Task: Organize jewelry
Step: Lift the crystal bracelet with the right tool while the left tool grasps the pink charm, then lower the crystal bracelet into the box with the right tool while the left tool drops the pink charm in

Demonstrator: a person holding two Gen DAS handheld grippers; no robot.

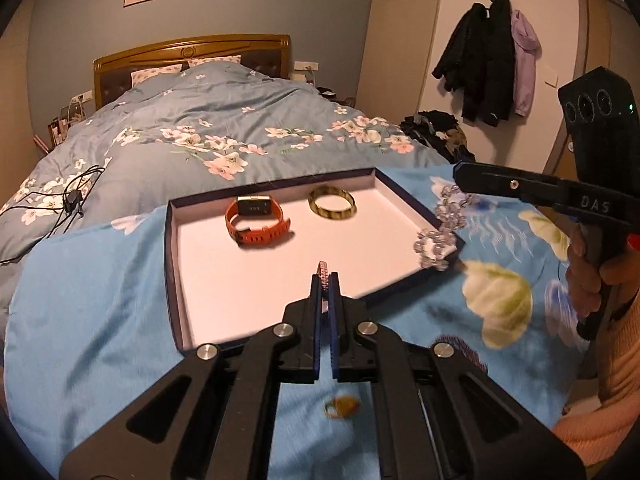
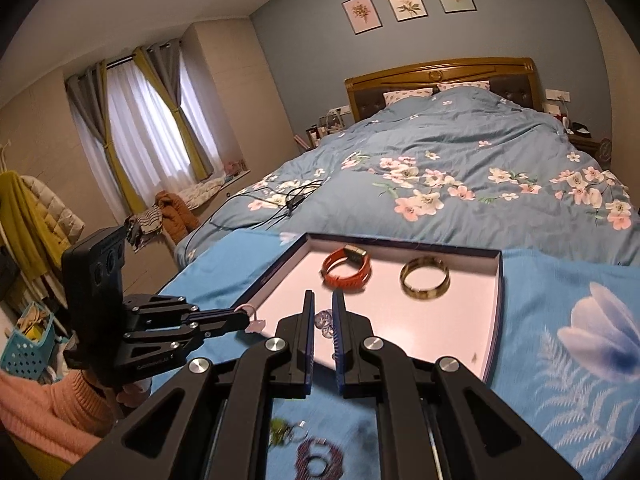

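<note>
A shallow white-lined box (image 1: 224, 280) (image 2: 440, 344) lies on a blue floral cloth on the bed. In it lie an orange watch (image 1: 258, 220) (image 2: 347, 268) and a gold bangle (image 1: 332, 203) (image 2: 425, 279). My left gripper (image 1: 326, 276) is shut on a pink rhinestone band (image 1: 323, 274) above the box's near edge; it shows in the right wrist view (image 2: 244, 316). My right gripper (image 2: 322, 312) is shut on a clear bead bracelet (image 2: 325, 322), which hangs over the box's right rim in the left wrist view (image 1: 438, 240).
The blue cloth (image 1: 100, 300) covers the near end of the bed. A black cable (image 1: 76, 196) lies on the floral duvet beyond the box. A small ring-like item (image 1: 340, 406) lies on the cloth under my left gripper. Coats (image 1: 488, 64) hang on the wall.
</note>
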